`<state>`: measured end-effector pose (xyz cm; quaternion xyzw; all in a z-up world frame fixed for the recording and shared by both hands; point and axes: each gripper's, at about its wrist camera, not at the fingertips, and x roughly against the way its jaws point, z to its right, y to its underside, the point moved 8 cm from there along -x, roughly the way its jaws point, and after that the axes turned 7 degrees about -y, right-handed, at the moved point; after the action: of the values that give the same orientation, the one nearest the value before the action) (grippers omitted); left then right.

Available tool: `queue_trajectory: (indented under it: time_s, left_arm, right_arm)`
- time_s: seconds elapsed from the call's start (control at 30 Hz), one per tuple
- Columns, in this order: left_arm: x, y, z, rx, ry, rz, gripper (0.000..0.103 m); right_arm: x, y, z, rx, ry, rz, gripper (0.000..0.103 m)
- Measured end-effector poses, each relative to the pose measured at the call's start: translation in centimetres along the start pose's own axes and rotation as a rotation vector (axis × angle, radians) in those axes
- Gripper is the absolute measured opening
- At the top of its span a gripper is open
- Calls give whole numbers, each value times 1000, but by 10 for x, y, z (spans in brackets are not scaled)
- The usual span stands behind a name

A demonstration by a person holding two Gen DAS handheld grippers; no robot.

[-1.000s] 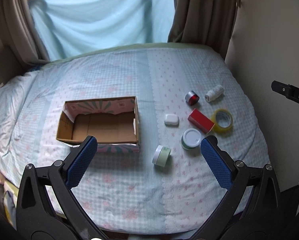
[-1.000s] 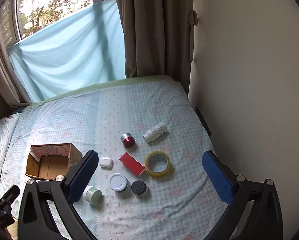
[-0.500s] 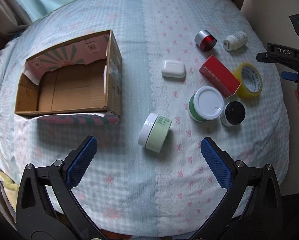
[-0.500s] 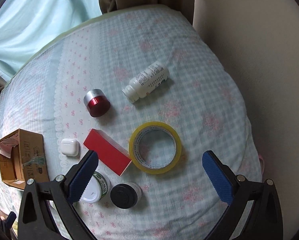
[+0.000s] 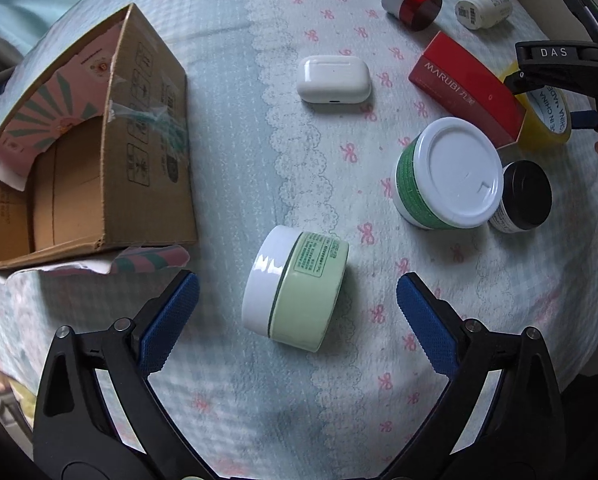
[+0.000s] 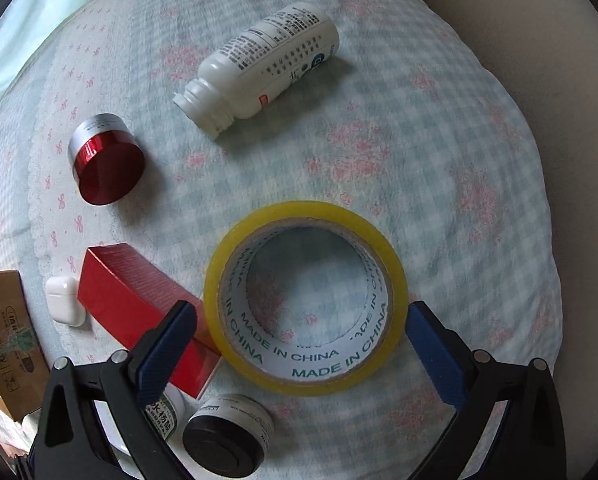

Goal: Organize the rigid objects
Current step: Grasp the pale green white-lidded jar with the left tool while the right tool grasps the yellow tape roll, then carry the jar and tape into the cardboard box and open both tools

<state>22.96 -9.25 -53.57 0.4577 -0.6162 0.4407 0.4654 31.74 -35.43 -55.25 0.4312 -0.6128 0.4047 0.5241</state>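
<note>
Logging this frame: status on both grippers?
Left gripper open over green jar. Right gripper open around tape roll. Red box touching tape.

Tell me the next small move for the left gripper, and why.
Probably lower the left gripper and close on the pale green jar. The jar lies on its side, centred between the open fingers, with the cardboard box beside it to receive it.

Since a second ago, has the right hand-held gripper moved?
Yes. The right hand-held gripper has closed in on the yellow tape roll, now straddling it, open.
</note>
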Motion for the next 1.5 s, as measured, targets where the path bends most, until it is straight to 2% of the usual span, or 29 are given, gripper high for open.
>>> queue_trajectory:
  time_s: [0.03, 0.2, 0.33, 0.37, 0.4, 0.47, 0.63, 0.7, 0.93, 1.13, 1.27, 1.4, 1.5]
  left_arm:
    - [-4, 0, 2, -6, 2, -3, 96]
    - [-19, -2, 12, -20, 24, -17, 78]
    - [-26, -2, 17, -40, 14, -14, 70]
    - [-26, -3, 16, -44, 9, -13, 62]
    - [-27, -3, 15, -47, 2, -11, 49]
    - [-29, -5, 12, -44, 8, -12, 42]
    - [-32, -5, 5, -20, 45, -9, 41]
    - [-31, -6, 4, -17, 49, -9, 41]
    - [-20, -6, -5, 6, 75, 1, 41]
    - [16, -13, -6, 16, 98, 37, 41]
    - [53, -21, -14, 38, 99, 83, 41]
    - [101, -33, -32, 65, 105, 157, 41]
    - [138, -41, -54, 94, 117, 214, 41]
  right_arm:
    - [-3, 0, 3, -6, 12, -6, 103]
    - [-14, 0, 13, -26, -24, -17, 103]
    - [-18, -2, 17, -18, -26, -21, 103]
    - [-19, -1, 18, -13, -21, -19, 103]
    - [-21, -2, 15, -9, -22, -16, 103]
    - [-23, -3, 12, -3, -37, -14, 97]
    - [-34, -9, 8, -7, -47, -15, 97]
    - [-27, -9, -2, -2, -42, -14, 97]
    - [-4, 1, 10, 7, -18, 27, 97]
    - [31, 13, 24, 7, -6, 68, 97]
    - [73, 18, 27, 7, -9, 113, 97]
    - [120, 22, 11, 28, -36, 161, 97]
    - [149, 24, -16, 65, -48, 200, 97]
